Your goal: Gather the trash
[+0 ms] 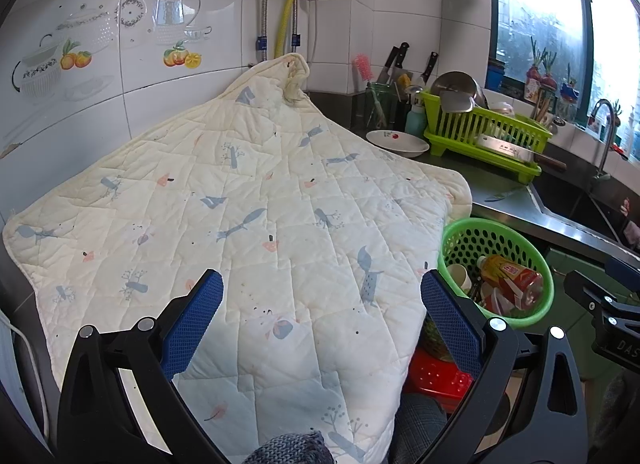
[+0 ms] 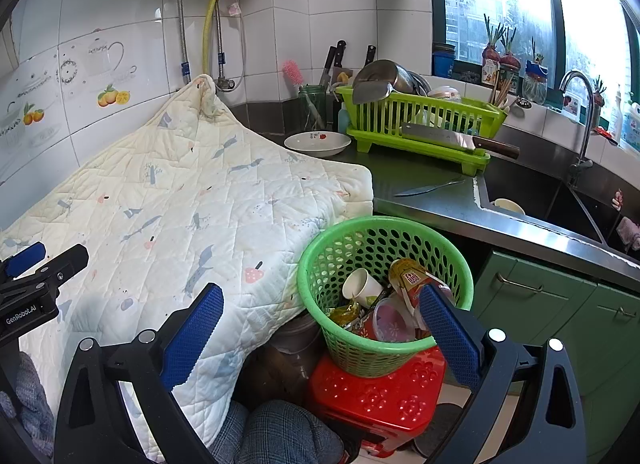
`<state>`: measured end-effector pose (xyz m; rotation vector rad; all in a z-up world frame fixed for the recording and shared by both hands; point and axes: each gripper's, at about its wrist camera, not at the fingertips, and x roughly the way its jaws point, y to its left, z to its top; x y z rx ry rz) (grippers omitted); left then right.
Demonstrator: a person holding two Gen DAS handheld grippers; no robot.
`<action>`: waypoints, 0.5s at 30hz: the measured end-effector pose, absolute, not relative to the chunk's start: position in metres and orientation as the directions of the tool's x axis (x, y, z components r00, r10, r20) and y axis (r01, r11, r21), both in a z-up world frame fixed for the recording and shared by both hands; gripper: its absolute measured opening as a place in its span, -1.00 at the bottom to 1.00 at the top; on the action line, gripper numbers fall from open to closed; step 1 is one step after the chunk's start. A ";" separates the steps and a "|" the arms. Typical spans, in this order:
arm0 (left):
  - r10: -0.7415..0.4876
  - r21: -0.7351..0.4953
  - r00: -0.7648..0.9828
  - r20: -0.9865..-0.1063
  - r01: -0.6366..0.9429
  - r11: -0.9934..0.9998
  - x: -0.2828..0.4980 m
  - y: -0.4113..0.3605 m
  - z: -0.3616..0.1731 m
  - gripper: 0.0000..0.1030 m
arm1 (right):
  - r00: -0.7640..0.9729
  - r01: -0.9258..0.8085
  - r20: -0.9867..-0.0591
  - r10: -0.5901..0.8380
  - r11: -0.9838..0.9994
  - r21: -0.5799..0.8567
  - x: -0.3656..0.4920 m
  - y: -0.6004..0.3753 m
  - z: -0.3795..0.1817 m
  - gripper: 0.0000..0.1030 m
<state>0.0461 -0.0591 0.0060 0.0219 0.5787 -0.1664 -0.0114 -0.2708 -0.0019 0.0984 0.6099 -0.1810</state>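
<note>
A green perforated basket (image 2: 360,352) stands on a red plastic stool (image 2: 384,396) beside the counter. It holds a paper cup (image 2: 362,288), a tea bottle (image 2: 412,278), a pink lidded cup (image 2: 390,322) and wrappers. In the left wrist view the basket (image 1: 460,236) holds the bottle (image 1: 510,274). My left gripper (image 1: 322,292) is open and empty above a white quilted cloth (image 1: 260,199). My right gripper (image 2: 322,306) is open and empty, in front of the basket; the left gripper shows at its left (image 2: 24,264).
The quilted cloth (image 2: 180,199) covers the counter's left part. A white dish (image 2: 318,143), a lime dish rack (image 2: 420,123) with a cleaver (image 2: 452,139), a small knife (image 2: 428,187) and a steel sink (image 2: 540,191) lie to the right. Green cabinets (image 2: 552,304) stand below.
</note>
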 end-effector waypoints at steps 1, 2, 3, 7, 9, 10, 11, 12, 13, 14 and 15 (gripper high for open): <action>-0.151 -0.026 0.825 -0.545 0.164 0.986 0.046 -0.059 0.006 0.90 | 0.805 0.198 -0.577 -0.140 0.979 0.039 -0.011 -0.271 -0.002 0.85; -0.153 -0.028 0.824 -0.545 0.165 0.986 0.046 -0.059 0.006 0.90 | 0.804 0.197 -0.578 -0.137 0.979 0.042 -0.011 -0.271 -0.002 0.85; -0.154 -0.031 0.825 -0.544 0.164 0.986 0.046 -0.059 0.005 0.90 | 0.804 0.197 -0.579 -0.137 0.979 0.042 -0.011 -0.271 -0.002 0.85; -0.148 -0.030 0.827 -0.542 0.157 0.987 0.046 -0.057 0.004 0.90 | 0.804 0.196 -0.579 -0.135 0.980 0.045 -0.011 -0.271 -0.002 0.85; -0.148 -0.030 0.825 -0.545 0.157 0.987 0.047 -0.057 0.004 0.90 | 0.804 0.197 -0.579 -0.136 0.979 0.043 -0.011 -0.271 -0.002 0.85; -0.149 -0.032 0.824 -0.547 0.157 0.987 0.047 -0.057 0.004 0.90 | 0.804 0.197 -0.580 -0.135 0.979 0.045 -0.011 -0.271 -0.002 0.85; -0.148 -0.033 0.823 -0.549 0.155 0.987 0.047 -0.057 0.004 0.90 | 0.804 0.198 -0.579 -0.136 0.979 0.045 -0.011 -0.271 -0.002 0.85; -0.148 -0.032 0.822 -0.550 0.156 0.987 0.047 -0.057 0.004 0.90 | 0.804 0.198 -0.579 -0.136 0.979 0.046 -0.011 -0.271 -0.002 0.85; -0.147 -0.030 0.822 -0.550 0.156 0.987 0.047 -0.057 0.003 0.90 | 0.803 0.198 -0.580 -0.135 0.979 0.046 -0.011 -0.270 -0.002 0.85; -0.146 -0.028 0.822 -0.551 0.156 0.987 0.047 -0.058 0.003 0.90 | 0.803 0.197 -0.580 -0.136 0.979 0.044 -0.011 -0.270 -0.002 0.85; -0.147 -0.029 0.821 -0.552 0.157 0.987 0.047 -0.058 0.003 0.90 | 0.803 0.198 -0.580 -0.137 0.979 0.043 -0.011 -0.270 -0.002 0.85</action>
